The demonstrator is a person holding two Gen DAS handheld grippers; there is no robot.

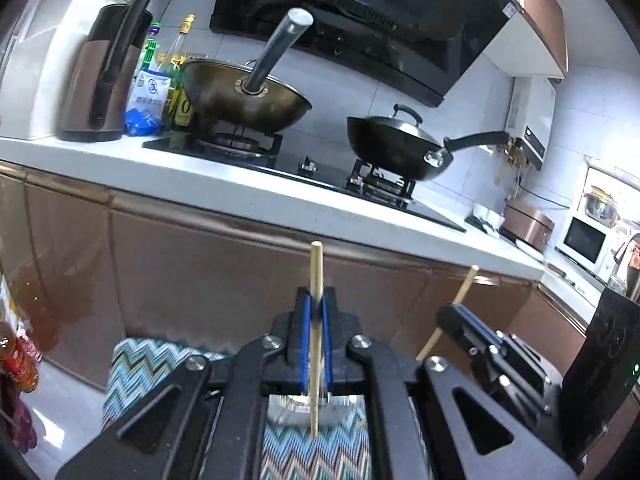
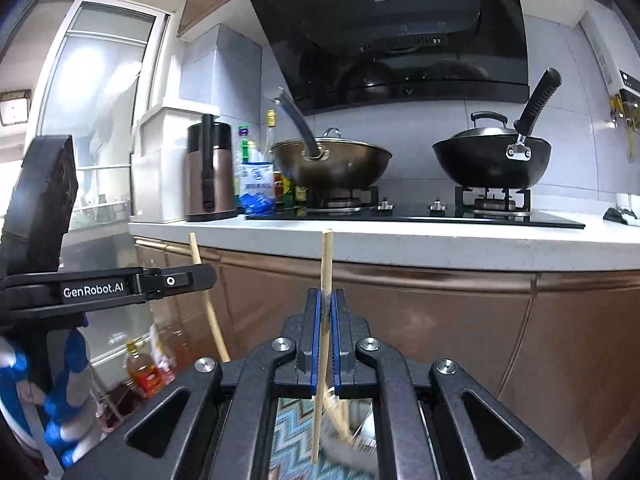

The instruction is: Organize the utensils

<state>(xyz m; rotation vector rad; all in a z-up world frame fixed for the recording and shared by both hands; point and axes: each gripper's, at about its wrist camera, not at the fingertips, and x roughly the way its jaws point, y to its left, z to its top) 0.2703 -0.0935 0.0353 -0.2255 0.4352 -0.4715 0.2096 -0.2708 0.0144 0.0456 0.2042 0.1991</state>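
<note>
I keep my left claw (image 1: 316, 316) clenched on one chopstick (image 1: 316, 344) and my right claw (image 2: 327, 320) on another chopstick (image 2: 325, 320), both nearly upright above the glass holder (image 1: 308, 404) on the zigzag cloth (image 1: 136, 364), near the worktop (image 1: 240, 176), so each can drop in tip-first.

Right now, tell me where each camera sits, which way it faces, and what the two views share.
Left wrist: on the left tongs, below counter height, looking up at the stove; its tongs grip a chopstick, with the right tongs alongside.
Right wrist: on the right tongs, facing the stove squarely; its tongs pinch a second chopstick, with the left tongs at left.
Shared: bronze wok, black wok, kettle, zigzag cloth.
</note>
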